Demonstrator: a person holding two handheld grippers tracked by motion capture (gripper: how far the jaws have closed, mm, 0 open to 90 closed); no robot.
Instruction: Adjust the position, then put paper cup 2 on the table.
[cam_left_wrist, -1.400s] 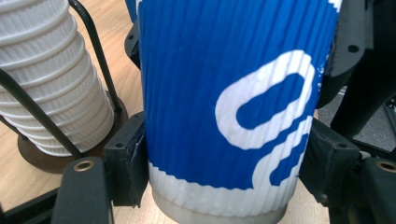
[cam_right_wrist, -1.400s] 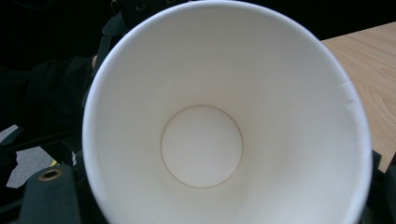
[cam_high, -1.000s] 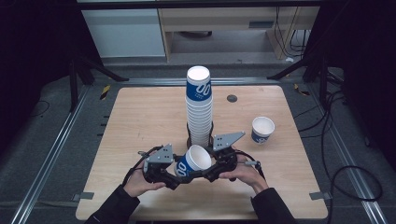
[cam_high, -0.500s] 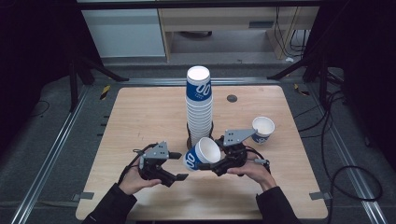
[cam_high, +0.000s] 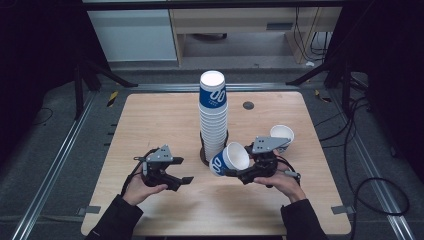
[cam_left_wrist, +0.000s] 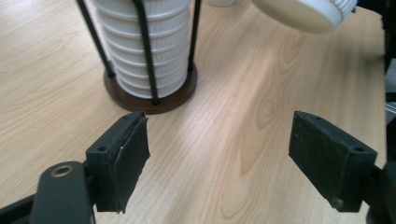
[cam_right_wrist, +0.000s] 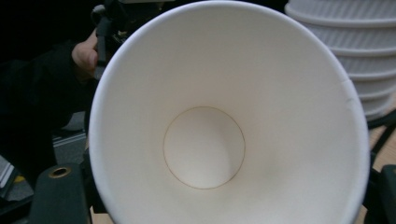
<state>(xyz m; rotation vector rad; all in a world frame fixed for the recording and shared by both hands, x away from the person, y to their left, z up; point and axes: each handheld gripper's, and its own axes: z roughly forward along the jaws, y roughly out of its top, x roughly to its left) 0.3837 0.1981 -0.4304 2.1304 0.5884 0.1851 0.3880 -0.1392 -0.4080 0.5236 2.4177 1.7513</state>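
Note:
A tall stack of blue-and-white paper cups stands in a black wire holder with a round dark base at the table's middle. My right gripper is shut on one blue-and-white cup, held tilted just right of the holder above the table. In the right gripper view I look straight into that cup's white inside. My left gripper sits open and holds nothing, left of the holder; its pads stand wide apart over bare wood.
A second single cup stands upright on the wooden table behind my right gripper. A small dark disc lies near the far edge. Dark floor and metal rails surround the table.
The left gripper has let go of the cup and drawn back to the left. The right gripper has carried the cup a little to the right and tilted it.

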